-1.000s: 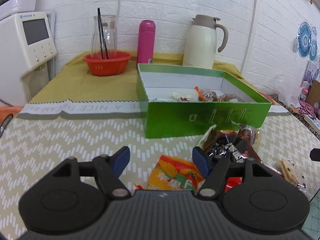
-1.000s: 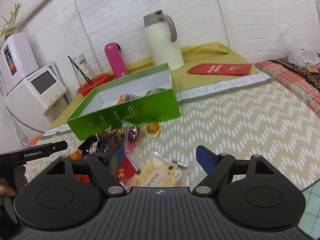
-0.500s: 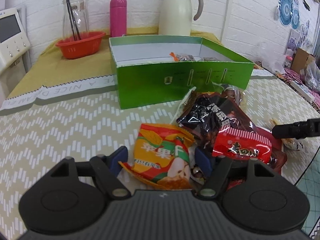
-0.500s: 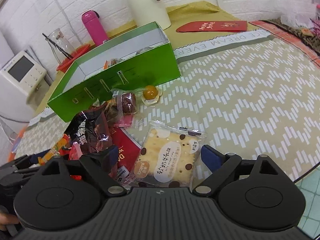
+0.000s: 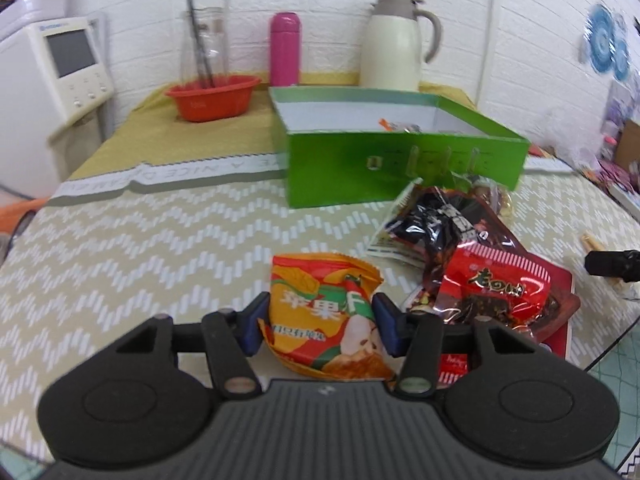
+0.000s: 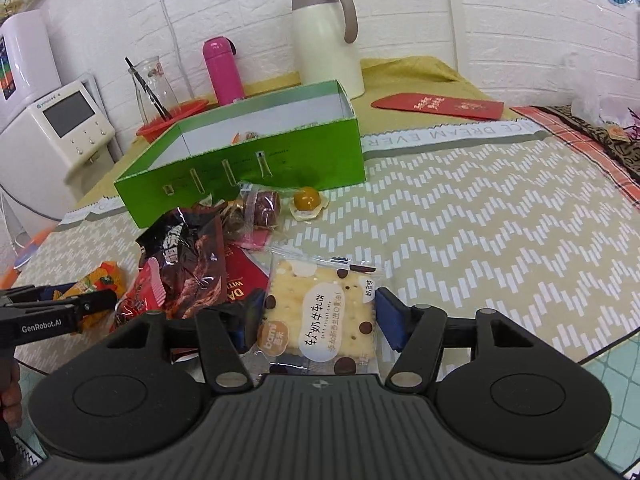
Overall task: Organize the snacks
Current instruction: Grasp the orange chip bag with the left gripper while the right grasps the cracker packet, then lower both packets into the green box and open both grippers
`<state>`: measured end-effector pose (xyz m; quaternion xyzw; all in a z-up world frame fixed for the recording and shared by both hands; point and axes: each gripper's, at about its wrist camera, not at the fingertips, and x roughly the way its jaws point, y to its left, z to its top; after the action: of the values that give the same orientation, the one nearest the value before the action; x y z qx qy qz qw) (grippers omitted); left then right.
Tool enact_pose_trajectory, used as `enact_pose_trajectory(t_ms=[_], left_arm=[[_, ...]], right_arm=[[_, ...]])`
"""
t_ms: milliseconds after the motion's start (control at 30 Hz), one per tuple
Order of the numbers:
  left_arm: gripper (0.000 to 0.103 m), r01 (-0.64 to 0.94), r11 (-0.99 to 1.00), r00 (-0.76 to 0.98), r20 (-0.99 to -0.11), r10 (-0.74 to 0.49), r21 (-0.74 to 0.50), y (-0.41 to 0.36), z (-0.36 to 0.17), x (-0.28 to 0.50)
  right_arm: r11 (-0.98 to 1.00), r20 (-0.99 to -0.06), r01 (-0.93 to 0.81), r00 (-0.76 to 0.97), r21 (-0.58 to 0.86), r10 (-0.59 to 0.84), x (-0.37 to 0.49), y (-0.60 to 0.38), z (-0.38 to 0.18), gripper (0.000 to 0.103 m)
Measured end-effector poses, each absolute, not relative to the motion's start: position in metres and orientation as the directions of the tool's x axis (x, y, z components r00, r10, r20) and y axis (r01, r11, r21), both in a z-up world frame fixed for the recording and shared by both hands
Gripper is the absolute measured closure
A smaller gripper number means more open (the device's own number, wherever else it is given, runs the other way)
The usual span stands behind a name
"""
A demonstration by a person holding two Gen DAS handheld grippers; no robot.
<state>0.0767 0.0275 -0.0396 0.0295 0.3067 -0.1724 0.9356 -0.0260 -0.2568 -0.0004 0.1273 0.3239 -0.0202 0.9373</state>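
Jaws of the left gripper [image 5: 320,322] stand on either side of an orange snack bag [image 5: 324,320], the blue pads [image 5: 254,324] touching or almost touching its edges; whether they press it cannot be told. Jaws of the right gripper [image 6: 318,320] likewise flank a clear-wrapped cracker packet [image 6: 320,320], the left pad hard against the wrapper, the right pad at its edge; a firm clamp cannot be confirmed.

Left wrist view: the orange snack bag lies on the zigzag-patterned tablecloth [image 5: 140,248], in front of a green box [image 5: 400,168] that stands open. To the right of the bag lies a heap of packets: a dark packet [image 5: 444,224] nearest the box and a red packet [image 5: 496,292] in front of it, resting on a flat red pack [image 5: 560,312]. A few small wrapped items show inside the box, too small to name. Behind the box stand an orange bowl [image 5: 212,96], a pink bottle [image 5: 285,50] and a cream jug [image 5: 396,44].

Right wrist view: the cracker packet lies on the tablecloth just beside the heap. Near the front wall of the box lie a small brown wrapped cake [image 6: 264,208] and a round yellow sweet [image 6: 307,200]. A red envelope [image 6: 438,106] lies on the yellow cloth [image 6: 420,76], well apart from the snacks.
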Motion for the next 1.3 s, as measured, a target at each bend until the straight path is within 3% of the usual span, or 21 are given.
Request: enact_pose_trajectory(t_ms=[167,433,733,1000,1300], left_arm=[[0.05,0.278,0.954,0.803,-0.517,-0.297,-0.116,0.043,-0.008,0.06],[0.05,0.191,0.98,0.892,-0.409,-0.193,-0.046,0.003,0.032,0.06],[0.05,0.202,0.977,0.851,-0.481,-0.211,-0.071,-0.019,0.016,0.066],[0.05,0.178,0.983,0.861,-0.476,-0.18,-0.05,-0.017,0.018,0.058],[0.05,0.18,0.983,0.864,-0.473,-0.173,-0.032,-0.02,0.017,0.053]], right_arm=[[0.974,-0.519,0.043,0.851,0.224,0.082,-0.028,-0.241,0.024,0.005],[0.984,-0.401,0.024,0.915,0.178,0.05,-0.025,-0.215,0.041,0.005],[0.982,-0.404,0.054,0.915,0.183,0.025,-0.032,-0.212,0.036,0.005],[0.987,-0.34,0.026,0.94,0.16,0.03,-0.049,-0.198,0.041,0.005],[0.987,-0.369,0.023,0.929,0.157,0.037,-0.049,-0.194,0.036,0.005]])
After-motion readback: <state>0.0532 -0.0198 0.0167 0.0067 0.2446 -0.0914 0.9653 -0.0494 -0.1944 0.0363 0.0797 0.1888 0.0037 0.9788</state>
